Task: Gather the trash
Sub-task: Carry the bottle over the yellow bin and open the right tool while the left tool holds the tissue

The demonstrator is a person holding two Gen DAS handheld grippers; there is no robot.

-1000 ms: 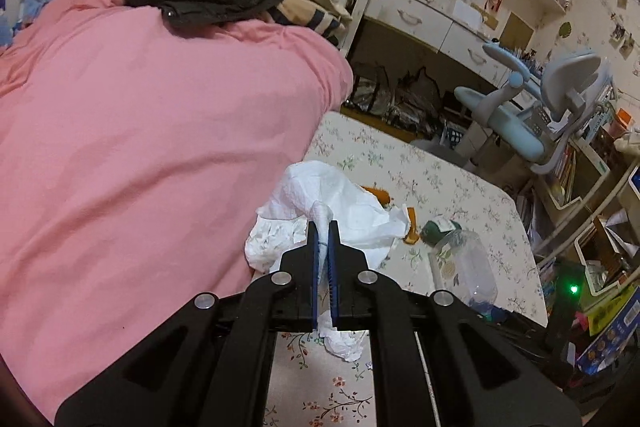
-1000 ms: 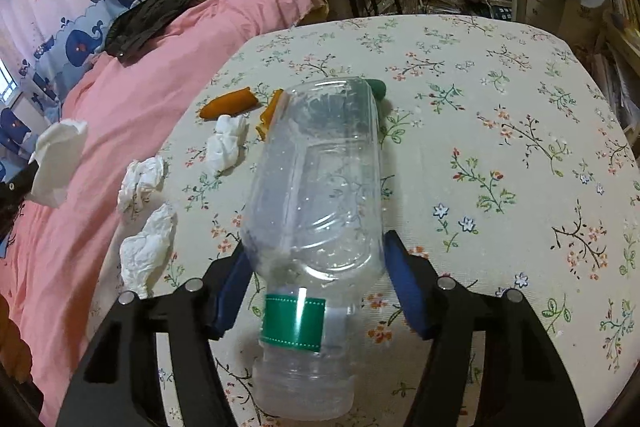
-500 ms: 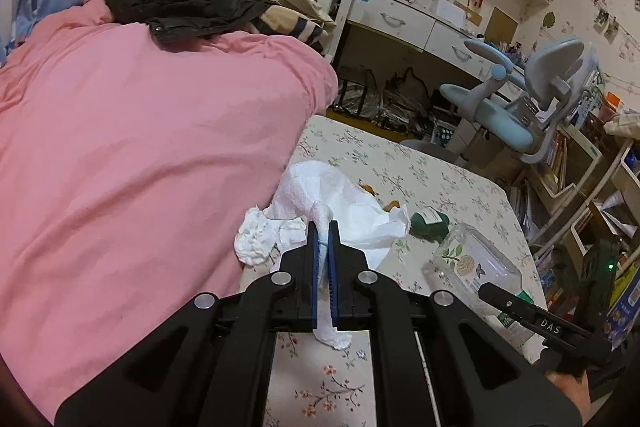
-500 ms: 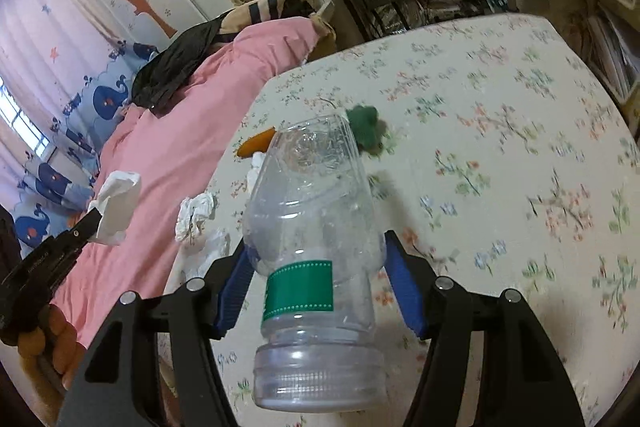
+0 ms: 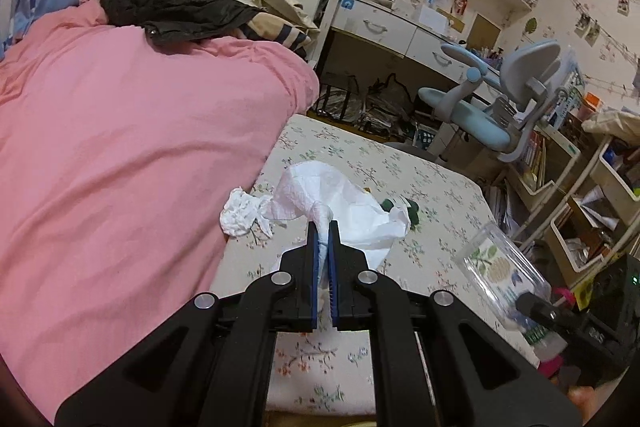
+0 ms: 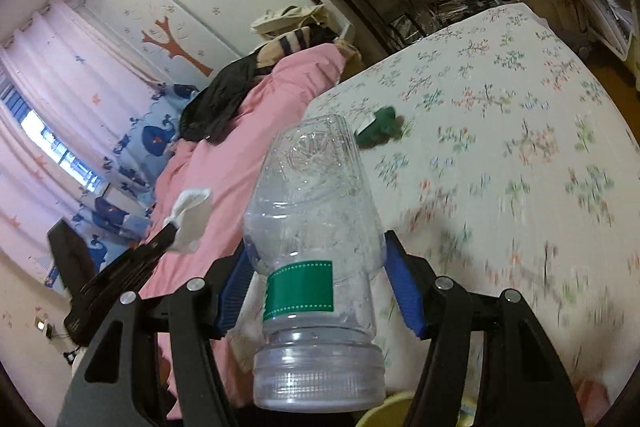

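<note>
Gripping trash in both claws above the floral-print bed sheet [image 5: 440, 195].
Left gripper [image 5: 324, 239] pinches a crumpled white tissue [image 5: 320, 199] at centre frame; right gripper [image 6: 316, 263] clamps a clear plastic bottle with a green label [image 6: 312, 227], lower centre.

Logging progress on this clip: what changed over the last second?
The right gripper has lifted the clear bottle off the floral table and tilted it. The left gripper rose slightly, still clamping the white tissue. The green wrapper stayed put.

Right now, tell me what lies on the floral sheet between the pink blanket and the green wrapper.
In the left wrist view, one crumpled tissue lies beside the pink blanket; the held tissue hides the sheet nearer the green wrapper.
</note>
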